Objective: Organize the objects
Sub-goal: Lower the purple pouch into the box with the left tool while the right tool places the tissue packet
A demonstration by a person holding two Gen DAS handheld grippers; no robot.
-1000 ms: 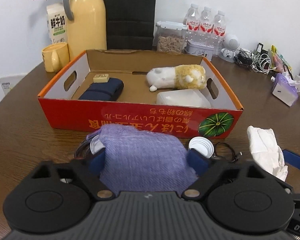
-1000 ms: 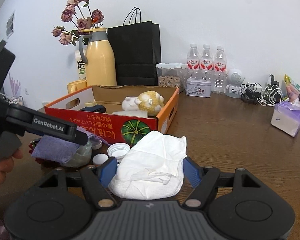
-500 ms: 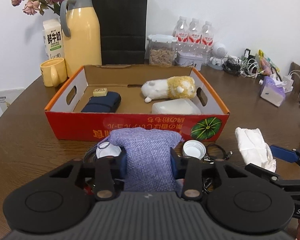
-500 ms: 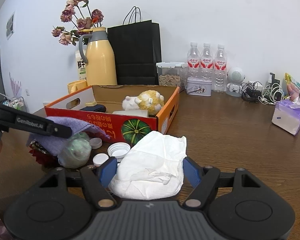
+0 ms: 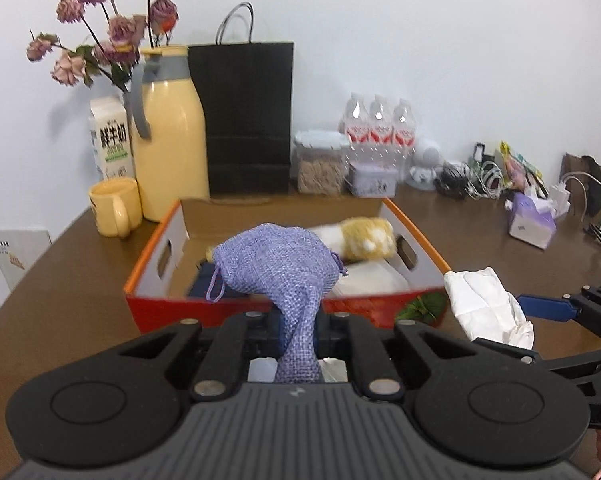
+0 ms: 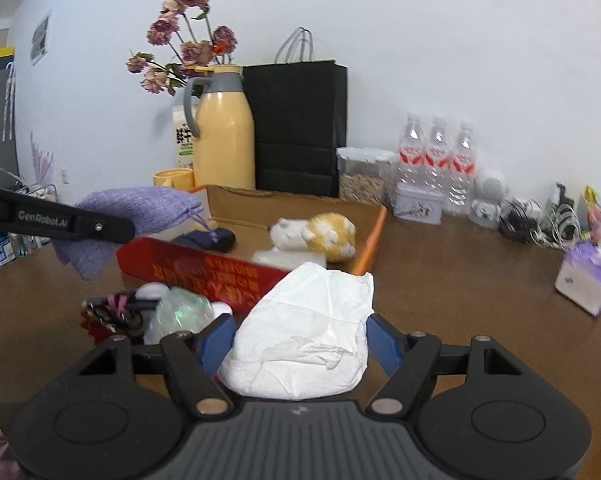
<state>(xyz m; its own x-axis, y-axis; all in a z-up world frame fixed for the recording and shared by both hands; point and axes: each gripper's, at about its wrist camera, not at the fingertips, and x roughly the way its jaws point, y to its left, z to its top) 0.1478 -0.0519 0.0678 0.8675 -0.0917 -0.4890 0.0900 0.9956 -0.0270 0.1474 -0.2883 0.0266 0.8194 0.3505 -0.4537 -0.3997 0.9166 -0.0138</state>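
A: Left wrist view? 
B: The left gripper (image 5: 298, 334) is clenched on the purple pouch (image 5: 278, 266), lifted before the box (image 5: 148, 276); plush toy (image 5: 366, 238) already inside.

A: Right wrist view? 
B: The right gripper (image 6: 298, 344) jaws straddle the white wrapper (image 6: 312, 332), grip uncertain; clutter (image 6: 140, 312) remains on the table (image 6: 460, 300).

My left gripper (image 5: 298, 330) was pinched tight on the purple pouch (image 5: 276, 268), jaws nearly meeting, and it hung raised above the table at the near left. My right gripper (image 6: 300, 344) sat lower at the near right, its blue fingers (image 6: 216, 340) spread wide on either side of the white wad (image 6: 308, 336); whether they pressed it could not be told.
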